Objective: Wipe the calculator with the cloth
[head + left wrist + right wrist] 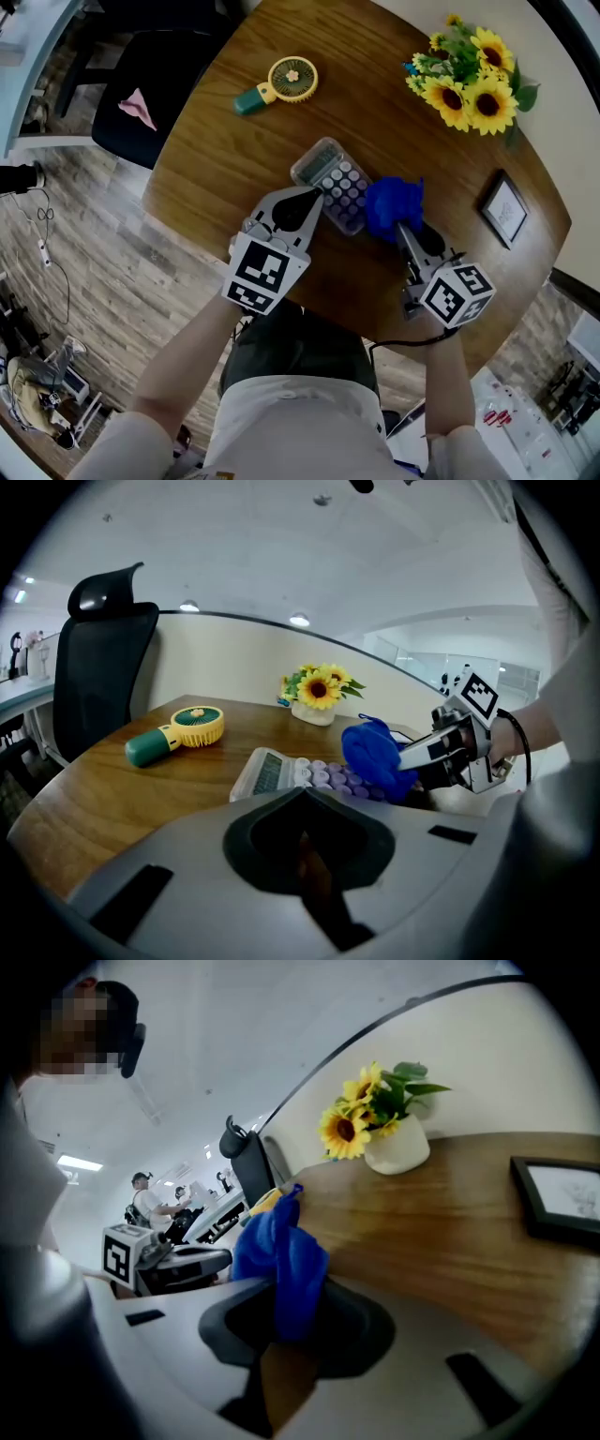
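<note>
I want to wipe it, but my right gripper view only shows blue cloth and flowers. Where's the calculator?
Observer: In the head view the calculator lies on the table, just left of your cloth.
Child: Is the cloth on it?
Observer: The left gripper view shows it over the purple keys at the right end; touching, I cannot tell.
Child: What's the other gripper doing?
Observer: The left gripper, jaws together, has its tip at the calculator's near edge.
</note>
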`<state>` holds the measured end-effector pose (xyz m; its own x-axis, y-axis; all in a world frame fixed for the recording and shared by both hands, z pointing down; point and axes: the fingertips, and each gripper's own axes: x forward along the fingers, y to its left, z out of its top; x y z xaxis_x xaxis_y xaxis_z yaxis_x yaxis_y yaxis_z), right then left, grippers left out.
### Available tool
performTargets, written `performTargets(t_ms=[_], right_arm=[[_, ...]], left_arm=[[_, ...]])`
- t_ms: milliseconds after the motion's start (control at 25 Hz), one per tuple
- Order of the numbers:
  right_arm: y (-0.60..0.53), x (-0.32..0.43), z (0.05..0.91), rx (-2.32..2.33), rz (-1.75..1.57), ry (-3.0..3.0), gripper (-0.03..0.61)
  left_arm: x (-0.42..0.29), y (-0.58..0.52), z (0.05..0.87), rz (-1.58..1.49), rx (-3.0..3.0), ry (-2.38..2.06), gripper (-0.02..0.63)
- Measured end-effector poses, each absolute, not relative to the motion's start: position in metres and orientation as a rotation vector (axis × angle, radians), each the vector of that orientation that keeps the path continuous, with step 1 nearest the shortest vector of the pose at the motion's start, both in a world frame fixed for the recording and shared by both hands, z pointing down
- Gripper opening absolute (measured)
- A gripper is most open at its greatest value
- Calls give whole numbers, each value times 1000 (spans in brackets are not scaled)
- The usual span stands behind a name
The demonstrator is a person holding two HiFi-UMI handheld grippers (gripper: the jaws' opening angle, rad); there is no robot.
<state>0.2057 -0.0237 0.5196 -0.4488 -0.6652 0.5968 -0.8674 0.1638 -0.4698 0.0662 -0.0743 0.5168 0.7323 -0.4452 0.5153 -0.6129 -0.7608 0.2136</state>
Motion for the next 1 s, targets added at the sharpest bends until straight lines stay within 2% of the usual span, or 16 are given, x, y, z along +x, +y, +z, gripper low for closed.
performTargets(t_ms=[160,480,1000], right_arm=[[-57,218,519,1513,1120,-2190,87],[-118,194,515,1373,870,-2210,78],[-162,60,494,930,657,-2394,72]], left_arm=[[66,-74,517,627,2565,-828,2],[67,-73,519,642,2572,-836,2],[72,-73,517,650,2612,-844,2]])
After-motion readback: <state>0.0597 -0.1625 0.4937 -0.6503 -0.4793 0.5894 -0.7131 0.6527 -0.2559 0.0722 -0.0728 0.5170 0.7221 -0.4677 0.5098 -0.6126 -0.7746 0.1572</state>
